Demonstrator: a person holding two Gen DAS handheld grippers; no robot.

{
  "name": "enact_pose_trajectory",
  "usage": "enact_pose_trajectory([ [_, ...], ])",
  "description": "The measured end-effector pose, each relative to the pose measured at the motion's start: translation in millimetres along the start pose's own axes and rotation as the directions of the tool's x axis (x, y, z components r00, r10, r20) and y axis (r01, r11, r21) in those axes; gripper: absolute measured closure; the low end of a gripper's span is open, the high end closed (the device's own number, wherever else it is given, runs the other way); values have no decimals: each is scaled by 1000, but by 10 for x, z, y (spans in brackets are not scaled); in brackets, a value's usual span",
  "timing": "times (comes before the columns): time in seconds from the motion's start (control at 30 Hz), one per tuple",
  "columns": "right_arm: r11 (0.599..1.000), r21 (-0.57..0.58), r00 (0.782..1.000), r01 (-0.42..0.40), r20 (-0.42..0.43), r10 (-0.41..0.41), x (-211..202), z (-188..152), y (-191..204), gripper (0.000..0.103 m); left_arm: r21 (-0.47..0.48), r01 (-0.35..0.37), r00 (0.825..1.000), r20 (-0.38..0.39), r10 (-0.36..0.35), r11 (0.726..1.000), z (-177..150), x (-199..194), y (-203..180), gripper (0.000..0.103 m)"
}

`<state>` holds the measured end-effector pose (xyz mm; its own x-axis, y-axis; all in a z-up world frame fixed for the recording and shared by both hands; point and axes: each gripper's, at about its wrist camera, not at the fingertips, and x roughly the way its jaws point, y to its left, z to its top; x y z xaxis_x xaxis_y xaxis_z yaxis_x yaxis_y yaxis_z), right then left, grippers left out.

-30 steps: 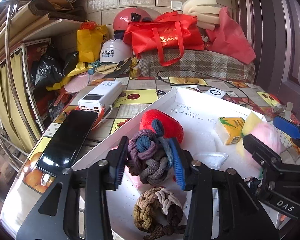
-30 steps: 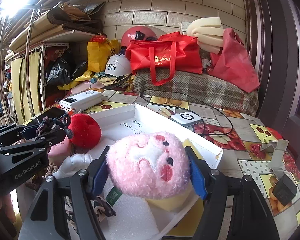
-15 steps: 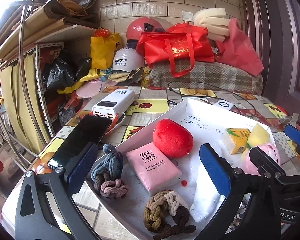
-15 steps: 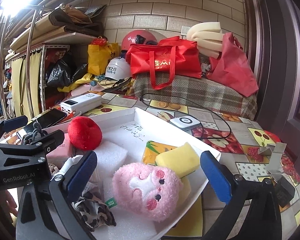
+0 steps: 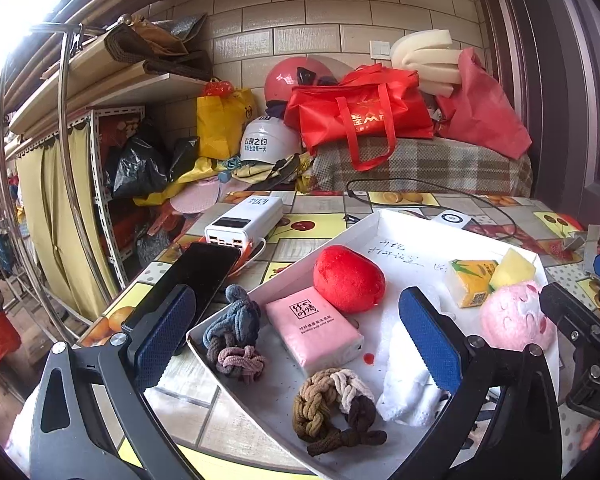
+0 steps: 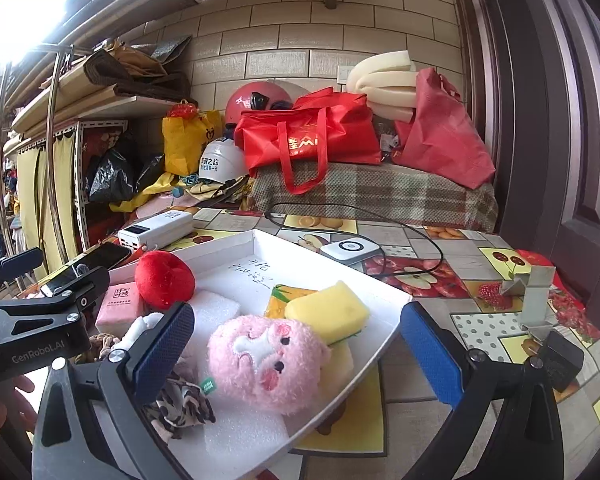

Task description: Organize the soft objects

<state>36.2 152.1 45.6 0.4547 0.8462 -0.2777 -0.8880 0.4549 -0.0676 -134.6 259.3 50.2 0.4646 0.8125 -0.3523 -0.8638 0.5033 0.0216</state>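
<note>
Left wrist view: left gripper [image 5: 300, 340] spread wide, holding nothing, poised low over the near-left corner of the white tray [image 5: 384, 216]. Blue-grey braided scrunchie [image 5: 233, 340] draped over that corner's rim, inside the left pad line, long axis running roughly away from the camera, blue loop farther, pink-grey knot nearer. Brown-and-cream braided scrunchie [image 5: 332, 410] flat in the tray nearer the camera, almost centred between the pads, long axis crosswise. Pink tissue pack [image 5: 314, 328] just beyond both, red plush ball [image 5: 348, 280] farther in, white cloth [image 5: 408, 380] by the right pad. Likely the left claw's next pick, one of these braids: the nearer arm by far. Right wrist view: right gripper [image 6: 296, 348] likewise spread and empty, over the tray's near-right part. Pink plush face [image 6: 266, 364] lying face-up dead ahead between the pads, fuzzy, round, no clear long axis. Yellow sponge [image 6: 328, 312] touching it on the far side; leopard-print cloth [image 6: 180, 404] under the left pad.
</note>
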Motion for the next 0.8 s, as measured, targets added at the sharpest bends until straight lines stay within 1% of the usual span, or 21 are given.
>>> enact_pose_trajectory([
  [0.17,1000,22,1000,1,-11,-1,-166,-75,-150,0,6,17,1000,-12,-17,1000,-60,-136,-74,0],
  [0.27,1000,7,1000,13,-10,-13,-305,-120,-213,0,6,29,999,-26,-29,1000,-109,-237,-126,0],
  [0.33,999,-9,999,35,-16,-35,-415,-165,-248,0,2,40,999,-36,-40,999,-146,-319,-166,0],
  [0.47,998,-11,997,58,-43,-59,-683,-283,-398,0,10,80,996,-33,-80,997,-229,-533,-301,0],
  [0.63,996,21,995,85,-56,-84,-1117,-444,-679,0,63,150,987,-69,-145,987,-311,-741,-587,0],
  [0.73,990,50,990,130,-54,-127,-1375,-480,-867,0,76,169,983,-91,-162,983,-356,-843,-728,0],
  [0.8,979,83,982,186,-37,-183,-1548,-506,-982,0,70,172,980,-118,-163,983,-397,-903,-798,0],
])
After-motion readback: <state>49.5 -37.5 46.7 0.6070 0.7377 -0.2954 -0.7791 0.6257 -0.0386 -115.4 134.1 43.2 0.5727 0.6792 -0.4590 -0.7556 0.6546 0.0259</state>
